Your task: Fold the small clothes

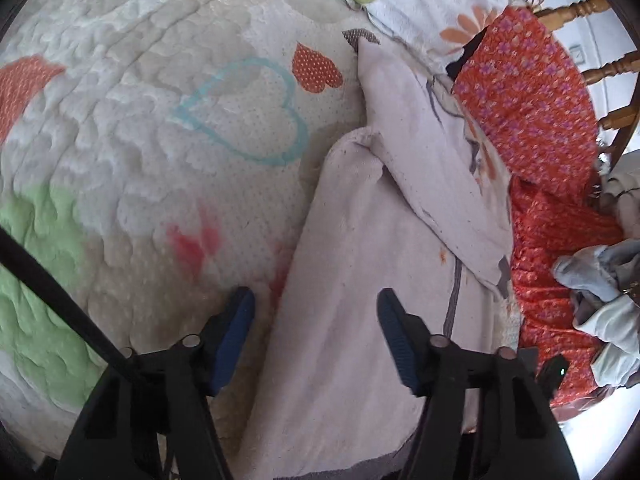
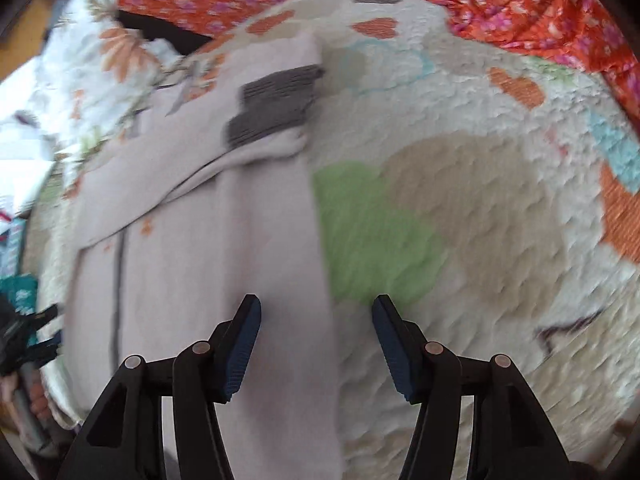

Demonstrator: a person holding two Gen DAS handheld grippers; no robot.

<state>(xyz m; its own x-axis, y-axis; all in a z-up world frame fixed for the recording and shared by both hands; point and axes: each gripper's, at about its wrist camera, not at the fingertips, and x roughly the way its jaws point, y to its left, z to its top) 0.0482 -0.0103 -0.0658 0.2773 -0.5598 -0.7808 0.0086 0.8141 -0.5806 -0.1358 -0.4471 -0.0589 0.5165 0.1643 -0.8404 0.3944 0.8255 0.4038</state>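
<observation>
My left tongs (image 1: 314,320) are spread wide with nothing between the pads, hovering low over the near end of the garment (image 1: 348,340). The garment is a pale pinkish piece lying on the quilt (image 1: 140,128), partly folded: one flap is laid diagonally across its upper half, and a thin grey seam runs down its right side. The left blue pad (image 1: 236,336) sits over bare quilt just beside the garment's left edge; the other pad is over the cloth.

My right tongs (image 2: 316,344) are also spread and hold nothing. In that blurred view the garment (image 2: 192,264) stretches away from the tongs, with a dark grey ribbed cuff (image 2: 276,100) lying at its far end. Its long edge runs between my pads, with a green patch of the quilt (image 2: 500,220) just beside it.

An orange flowered cloth (image 1: 532,120) lies along the quilt's far side, beyond the garment.
</observation>
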